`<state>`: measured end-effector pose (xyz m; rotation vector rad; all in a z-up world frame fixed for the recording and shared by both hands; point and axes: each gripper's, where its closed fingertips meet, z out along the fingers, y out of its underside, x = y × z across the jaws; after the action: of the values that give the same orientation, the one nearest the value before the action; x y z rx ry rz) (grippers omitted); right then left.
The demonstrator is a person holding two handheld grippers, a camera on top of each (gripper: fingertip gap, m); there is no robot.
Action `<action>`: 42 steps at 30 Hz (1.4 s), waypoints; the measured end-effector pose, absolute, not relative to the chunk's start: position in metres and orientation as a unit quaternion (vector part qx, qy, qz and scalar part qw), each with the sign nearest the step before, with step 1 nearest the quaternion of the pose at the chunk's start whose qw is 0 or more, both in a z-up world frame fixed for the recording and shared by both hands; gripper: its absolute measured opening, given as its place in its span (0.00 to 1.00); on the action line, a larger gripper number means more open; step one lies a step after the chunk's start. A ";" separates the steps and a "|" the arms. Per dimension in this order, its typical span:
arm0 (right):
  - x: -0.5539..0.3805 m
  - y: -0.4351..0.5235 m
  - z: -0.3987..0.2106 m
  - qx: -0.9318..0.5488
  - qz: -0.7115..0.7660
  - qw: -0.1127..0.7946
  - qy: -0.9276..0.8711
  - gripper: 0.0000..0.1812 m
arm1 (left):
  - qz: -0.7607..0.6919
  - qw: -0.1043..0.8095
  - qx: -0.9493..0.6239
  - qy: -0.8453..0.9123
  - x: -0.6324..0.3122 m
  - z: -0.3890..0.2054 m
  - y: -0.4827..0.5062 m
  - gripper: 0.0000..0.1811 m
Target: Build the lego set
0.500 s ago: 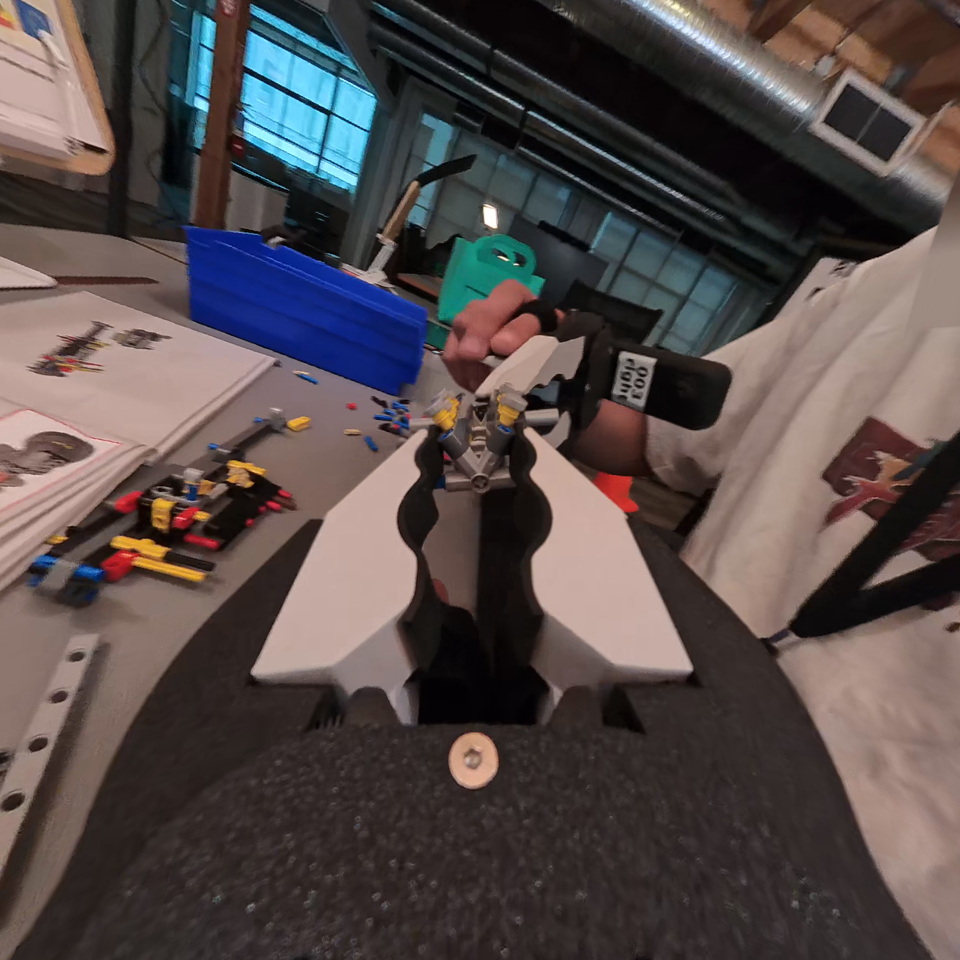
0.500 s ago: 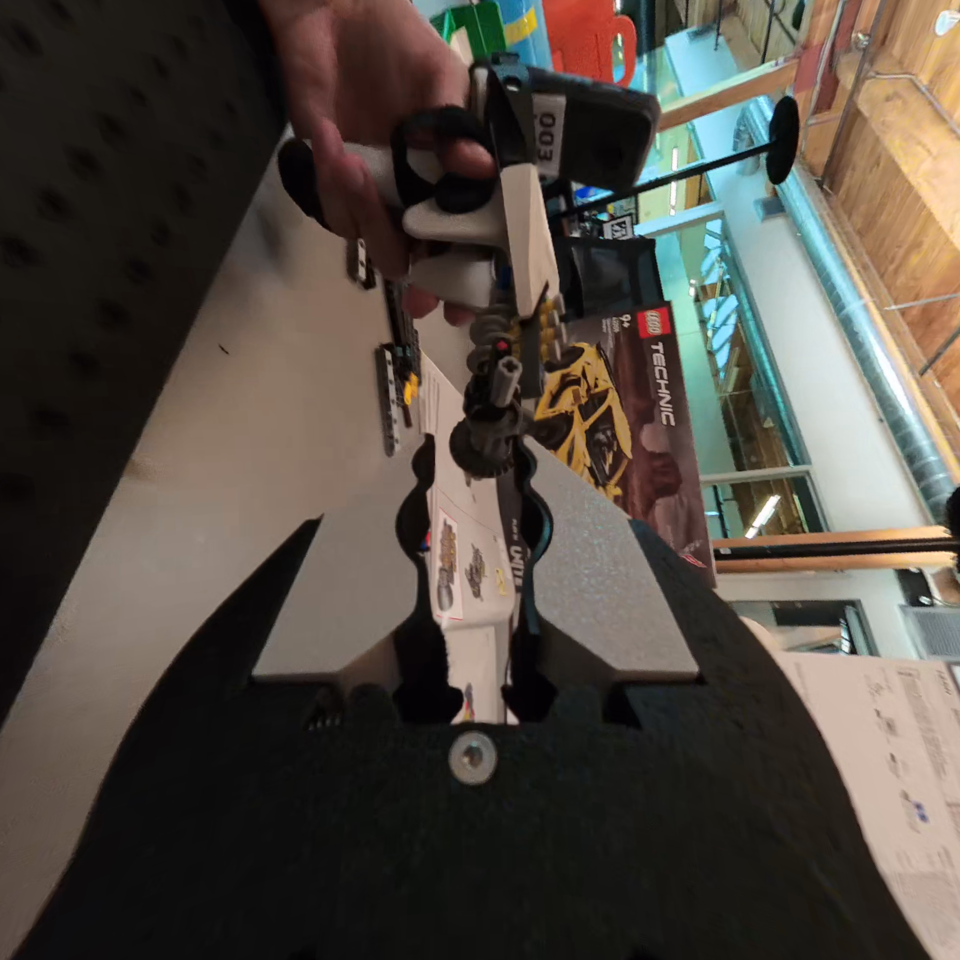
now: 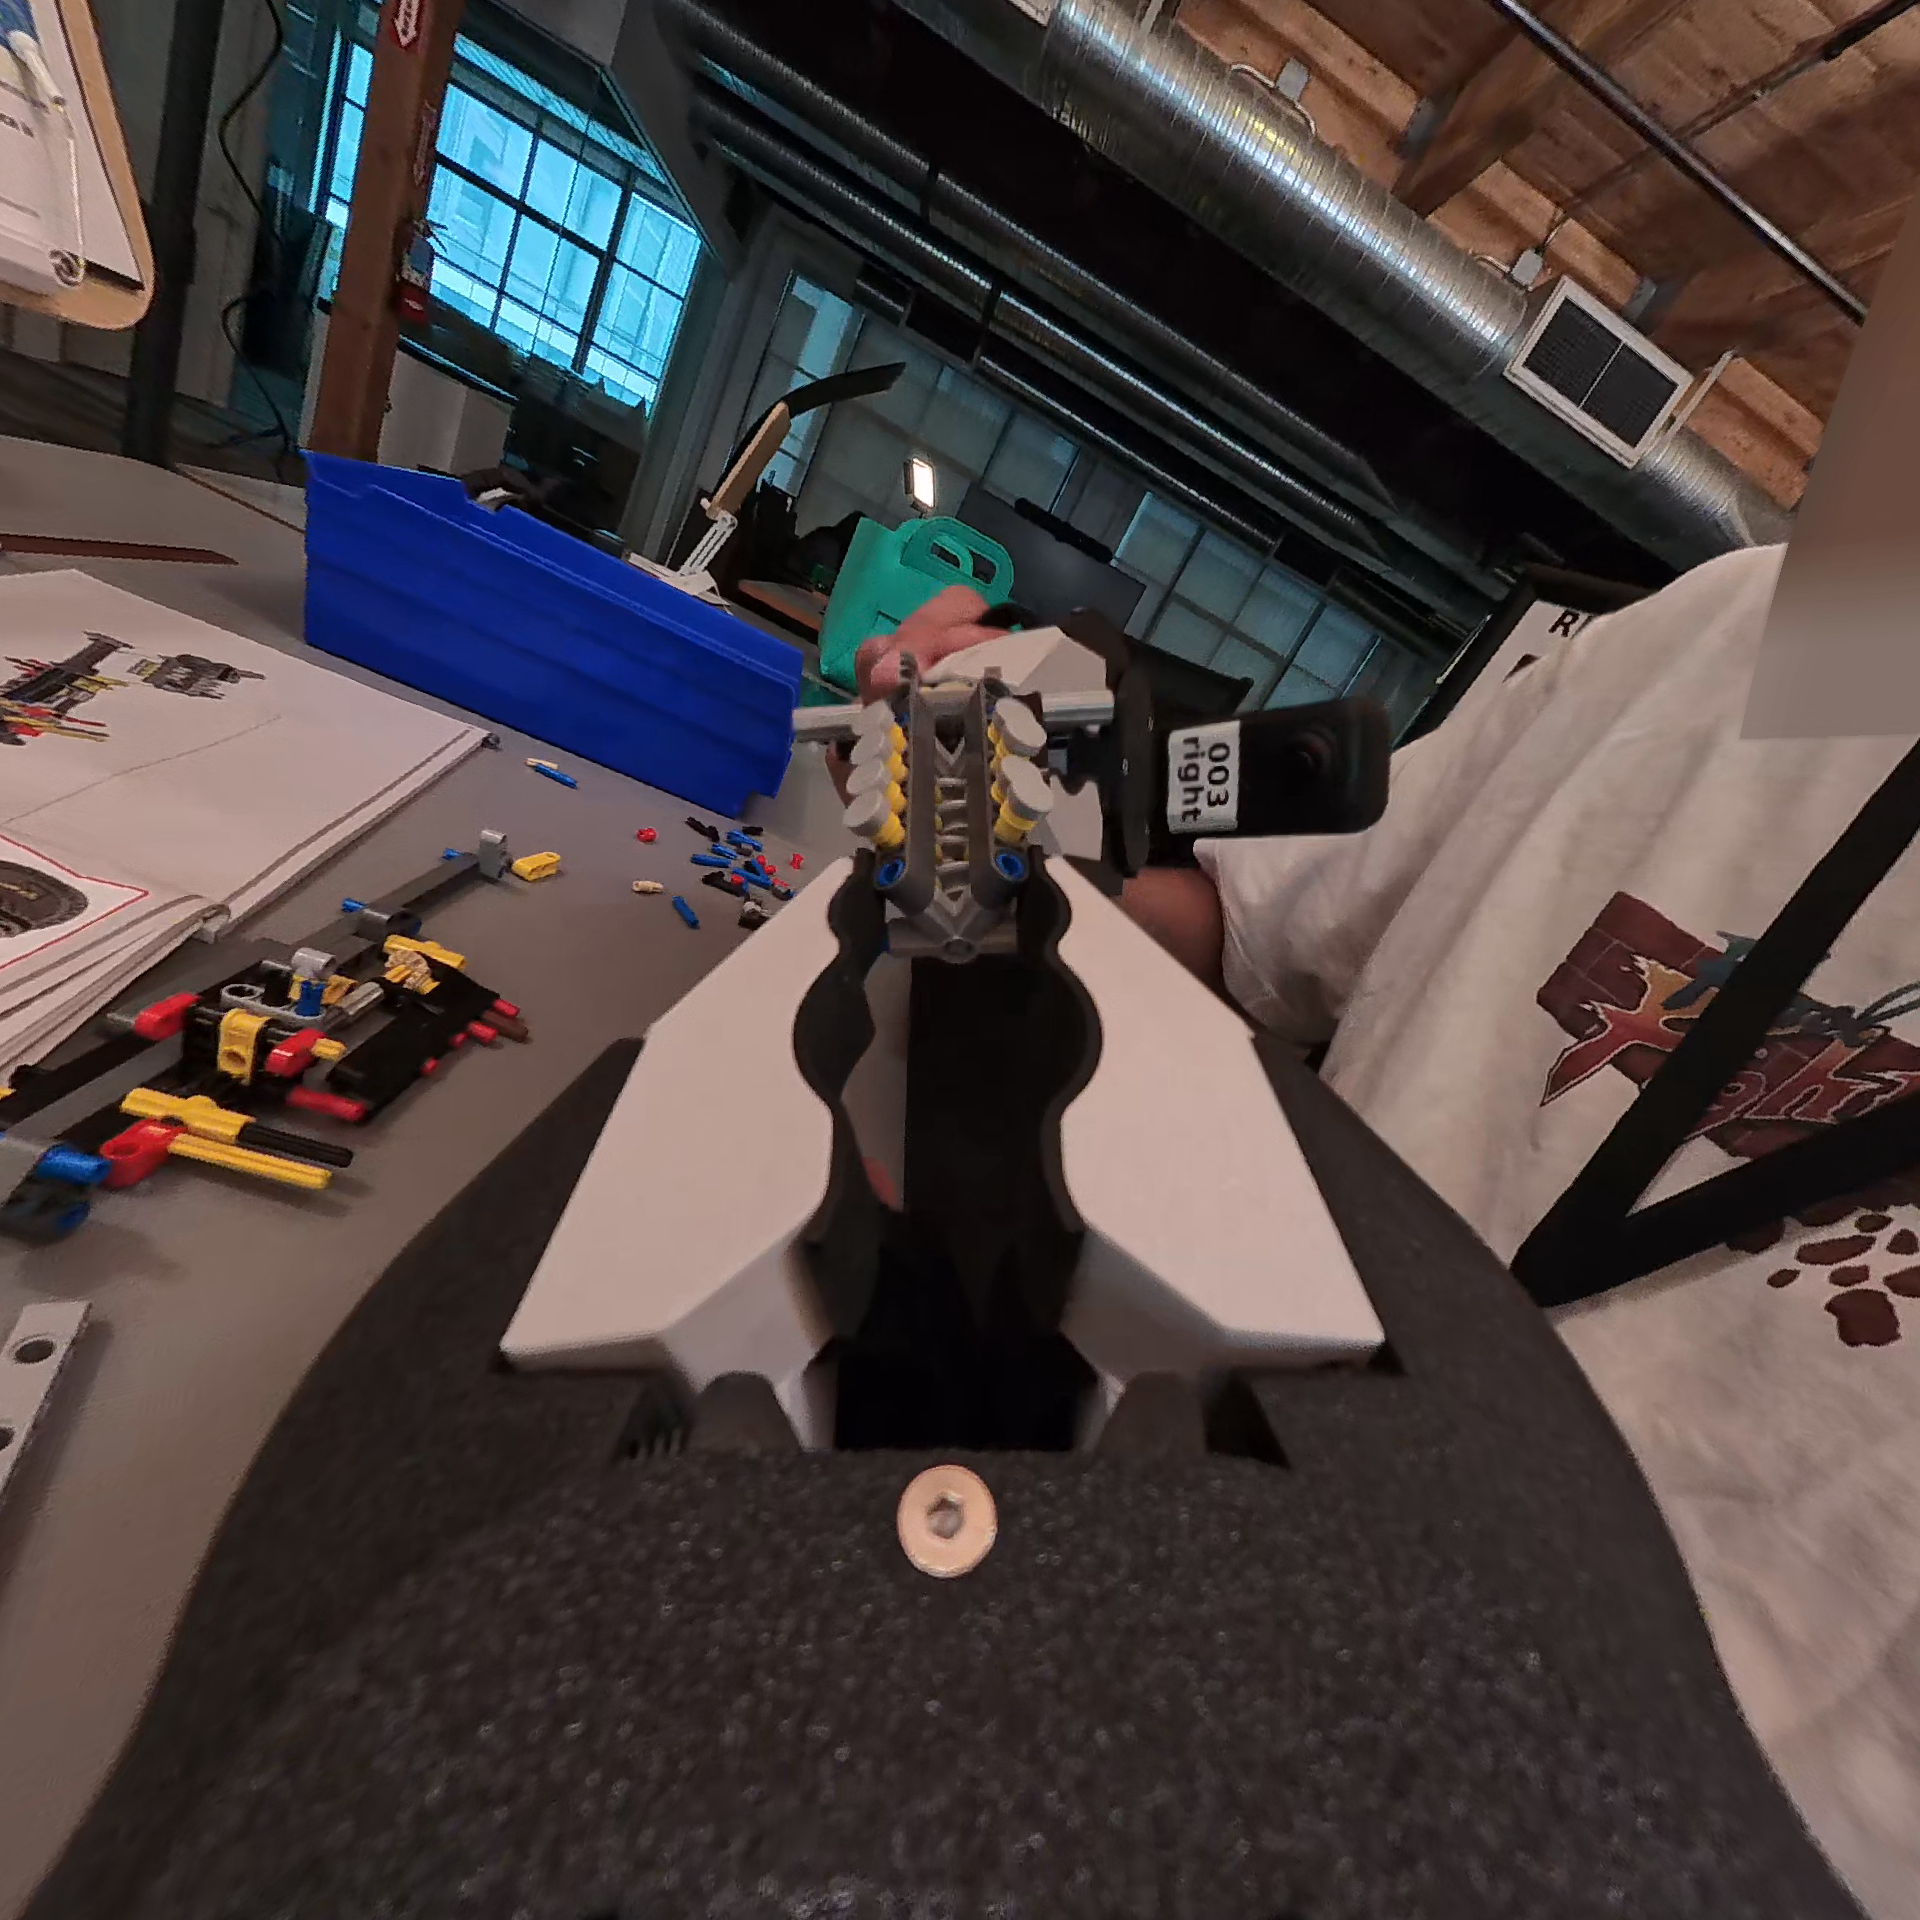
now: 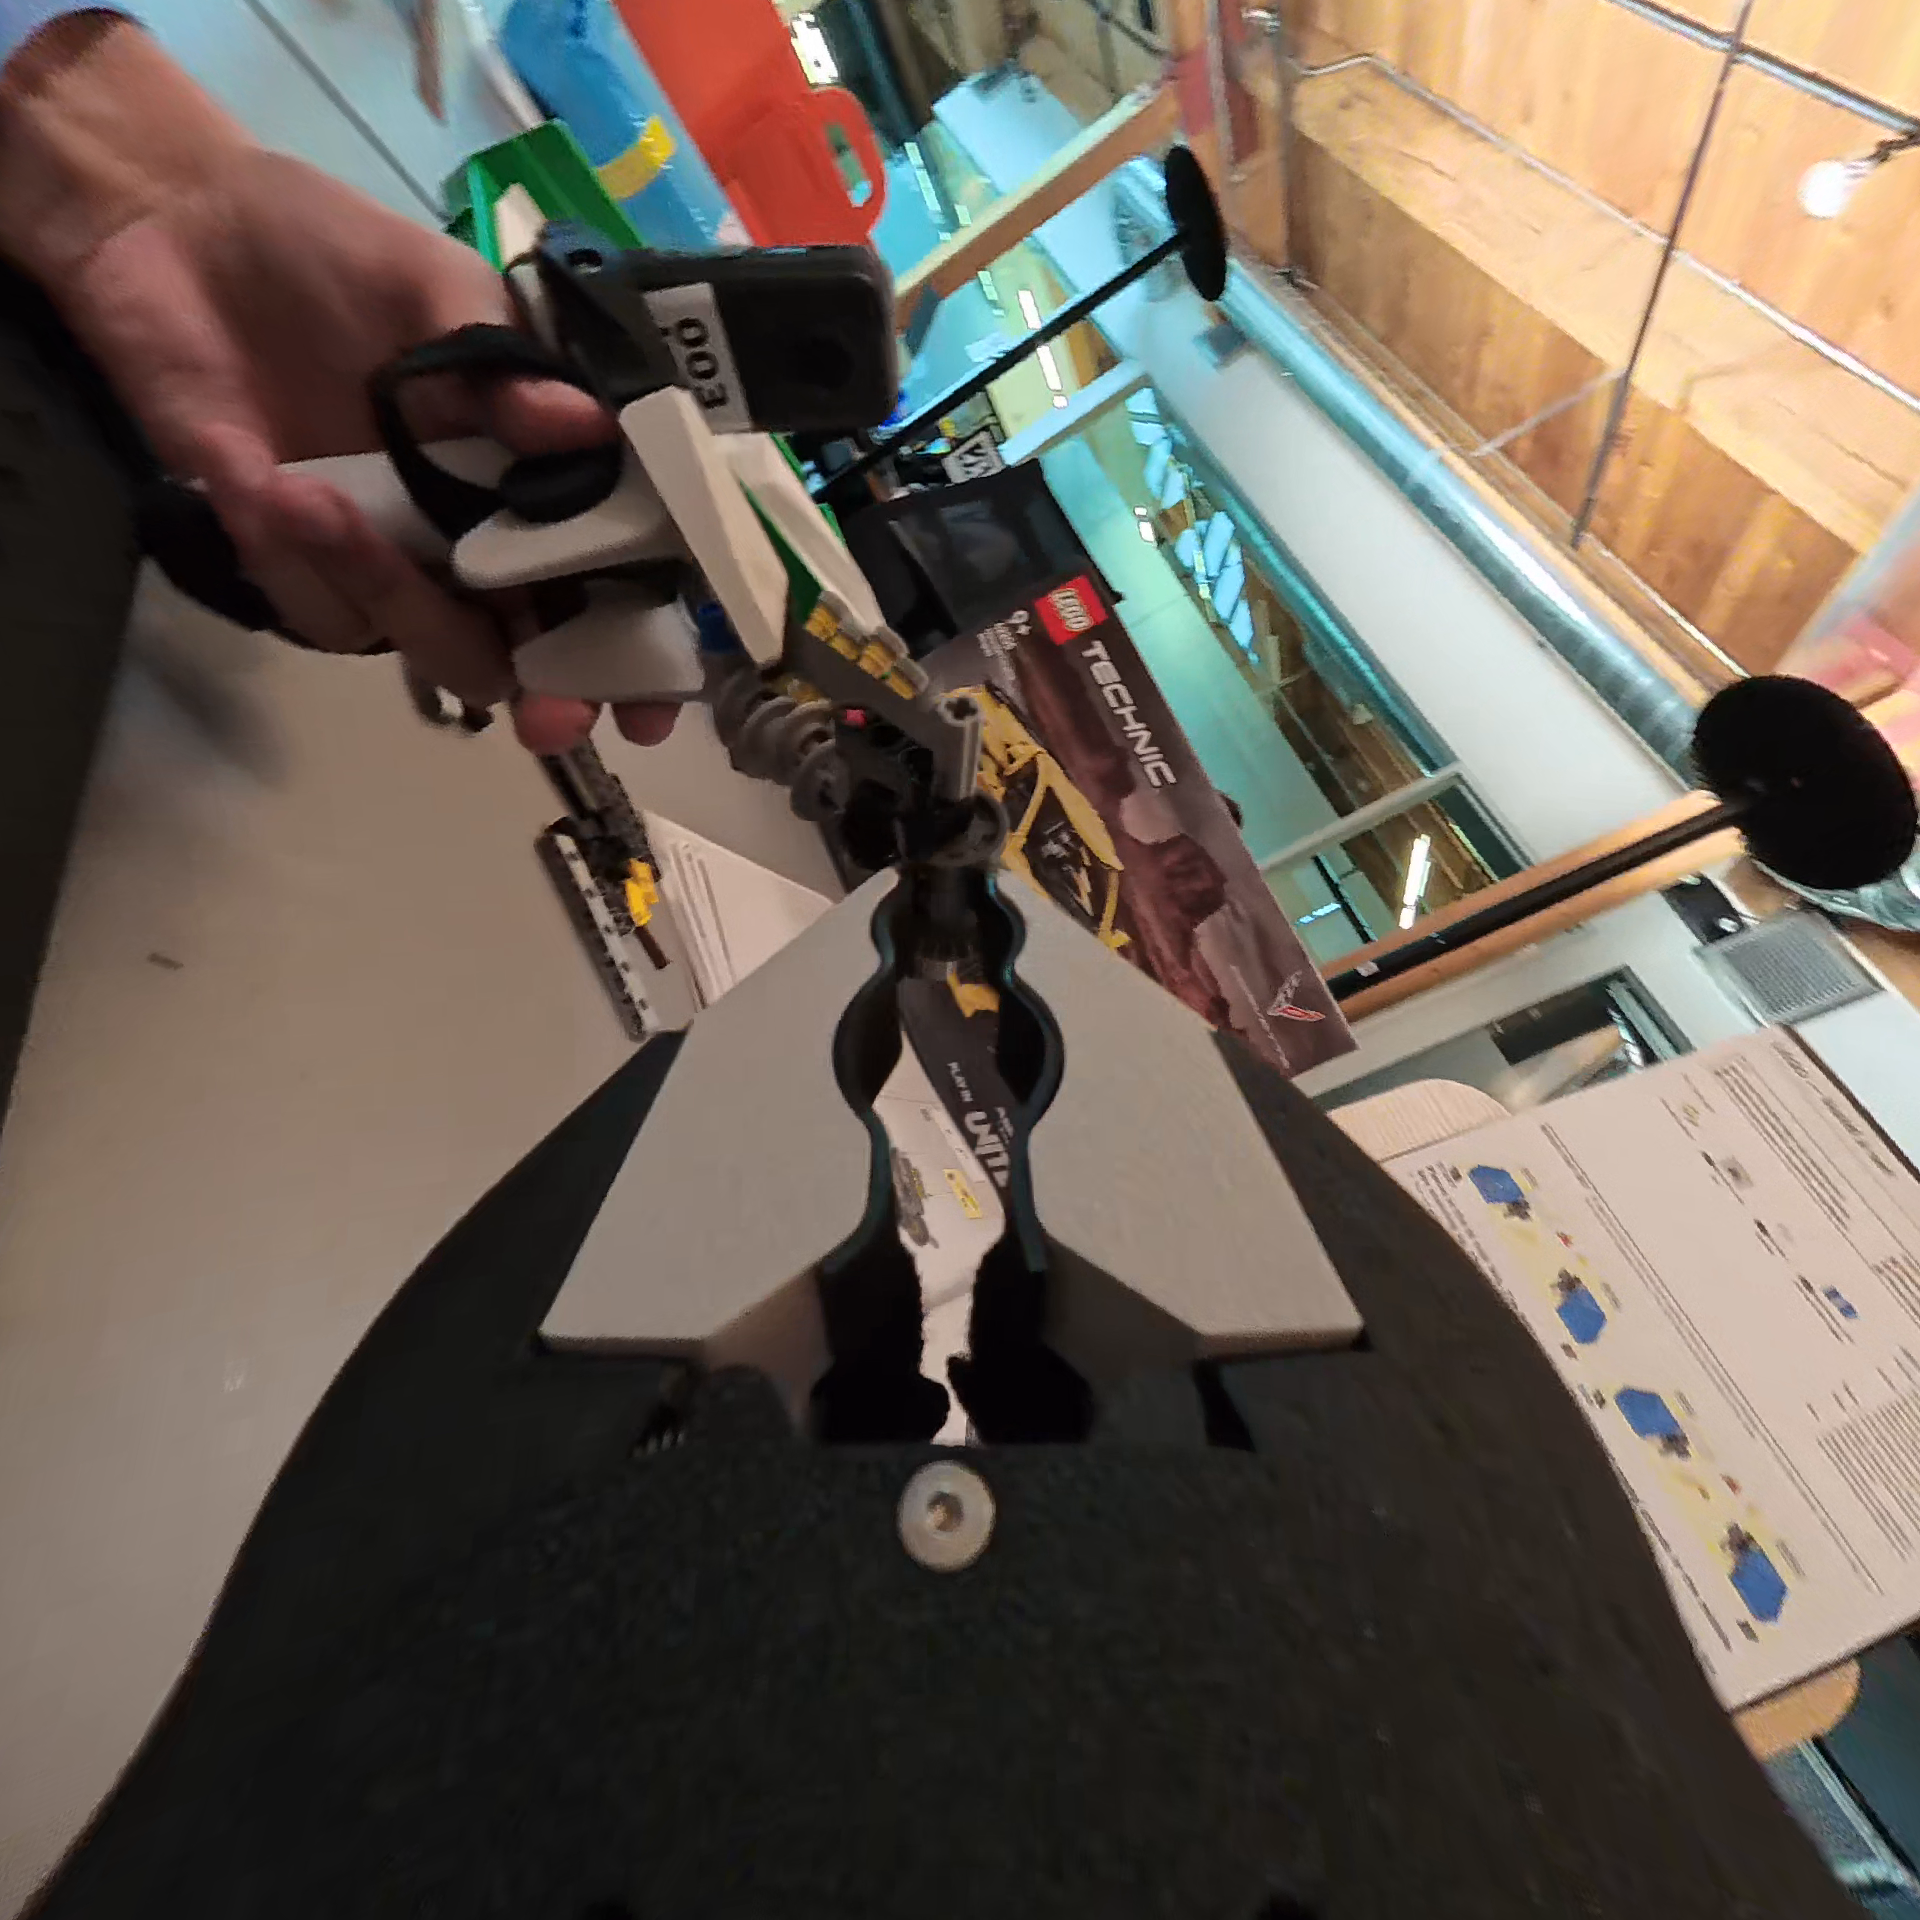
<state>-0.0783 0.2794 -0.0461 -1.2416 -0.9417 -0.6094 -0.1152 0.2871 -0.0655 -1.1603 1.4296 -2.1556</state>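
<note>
A grey Lego engine block (image 3: 948, 821) with yellow pistons and round grey caps is held in the air between both grippers. My left gripper (image 3: 951, 920) is shut on its lower end. In the right wrist view the left gripper (image 4: 831, 634) is held by a hand (image 4: 208, 343) and carries the engine block (image 4: 831, 717). My right gripper (image 4: 945, 920) is shut on the small dark gear and axle (image 4: 940, 914) at the block's other end. The right gripper (image 3: 1039, 675) shows behind the block in the left wrist view, its fingertips hidden.
On the grey table are a half-built black, yellow and red chassis (image 3: 260, 1049), loose small pieces (image 3: 738, 862), open instruction booklets (image 3: 208, 748), a blue bin (image 3: 540, 634) and a metal bar (image 3: 31, 1371). The set's box (image 4: 1122, 821) and an instruction sheet (image 4: 1662, 1299) are in the right wrist view. My hands' fingertips stand some 5 cm from each other. The metal bar (image 3: 31, 1371) lies around 15 cm away from my left fingertips.
The engine block has tilted, so its piston tops now face the left camera. Both grippers have turned with it and kept their grip.
</note>
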 end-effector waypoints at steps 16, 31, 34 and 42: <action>-0.083 0.281 -0.033 -0.524 -0.370 0.711 -0.287 0.06 | -0.783 0.120 -0.397 0.464 -0.120 -0.056 0.289 0.13; -0.108 0.250 -0.084 -0.527 -0.245 0.536 -0.612 0.06 | -0.765 0.094 -0.388 0.506 -0.124 -0.064 0.276 0.13; -0.109 0.244 -0.087 -0.526 -0.225 0.495 -0.654 0.05 | -0.760 0.091 -0.382 0.517 -0.124 -0.066 0.270 0.13; -0.098 0.264 -0.068 -0.571 -0.221 0.549 -0.568 0.05 | -0.782 0.088 -0.403 0.466 -0.120 -0.060 0.289 0.13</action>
<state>-0.0982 0.2640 -0.0684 -1.3525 -1.3460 -0.5224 -0.1203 0.2895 -0.0598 -1.2008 1.3869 -2.3290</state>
